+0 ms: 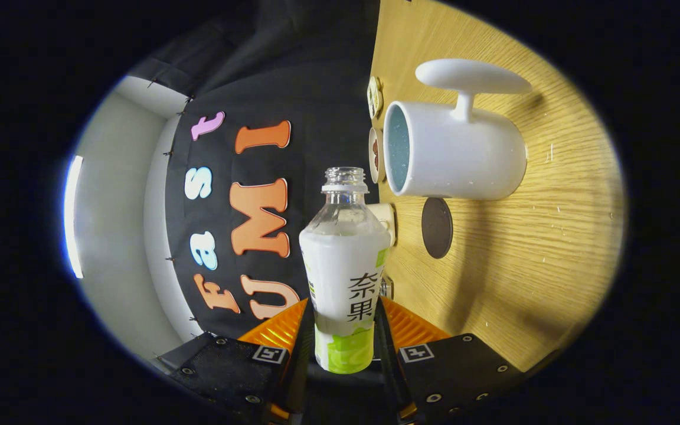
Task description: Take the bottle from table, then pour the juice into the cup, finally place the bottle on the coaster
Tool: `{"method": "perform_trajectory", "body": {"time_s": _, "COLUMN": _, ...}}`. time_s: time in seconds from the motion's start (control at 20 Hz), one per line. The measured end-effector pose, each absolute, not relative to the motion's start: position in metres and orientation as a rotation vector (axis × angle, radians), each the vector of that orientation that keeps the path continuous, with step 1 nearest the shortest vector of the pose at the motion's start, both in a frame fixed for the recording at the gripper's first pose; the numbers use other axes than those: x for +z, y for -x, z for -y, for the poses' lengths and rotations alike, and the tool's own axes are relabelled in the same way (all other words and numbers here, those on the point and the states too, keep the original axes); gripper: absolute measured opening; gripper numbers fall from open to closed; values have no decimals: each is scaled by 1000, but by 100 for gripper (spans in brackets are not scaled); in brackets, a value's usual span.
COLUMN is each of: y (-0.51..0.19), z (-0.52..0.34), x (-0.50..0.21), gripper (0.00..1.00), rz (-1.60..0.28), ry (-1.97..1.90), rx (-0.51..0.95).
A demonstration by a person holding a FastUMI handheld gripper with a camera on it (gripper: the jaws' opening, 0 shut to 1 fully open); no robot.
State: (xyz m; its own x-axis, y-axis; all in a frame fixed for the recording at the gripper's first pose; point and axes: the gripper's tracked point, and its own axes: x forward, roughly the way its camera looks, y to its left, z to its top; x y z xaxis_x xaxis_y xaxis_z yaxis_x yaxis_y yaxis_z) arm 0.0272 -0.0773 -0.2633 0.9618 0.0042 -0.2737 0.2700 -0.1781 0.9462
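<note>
The gripper (pixel 345 330) clamps the uncapped bottle (pixel 345 265) between both fingers, tipped sideways near the white cup (pixel 458 156) and dark coaster (pixel 437 228).

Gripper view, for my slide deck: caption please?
Gripper shut on uncapped clear plastic bottle, rolled sideways, mouth near white ceramic cup beside dark round coaster on wooden table.
</note>
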Motion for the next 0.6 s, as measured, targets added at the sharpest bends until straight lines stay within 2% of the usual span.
{"method": "perform_trajectory", "body": {"time_s": 0.6, "y": -31, "z": 84, "x": -255, "gripper": 55, "rz": -166, "ry": -1848, "rx": -253}}
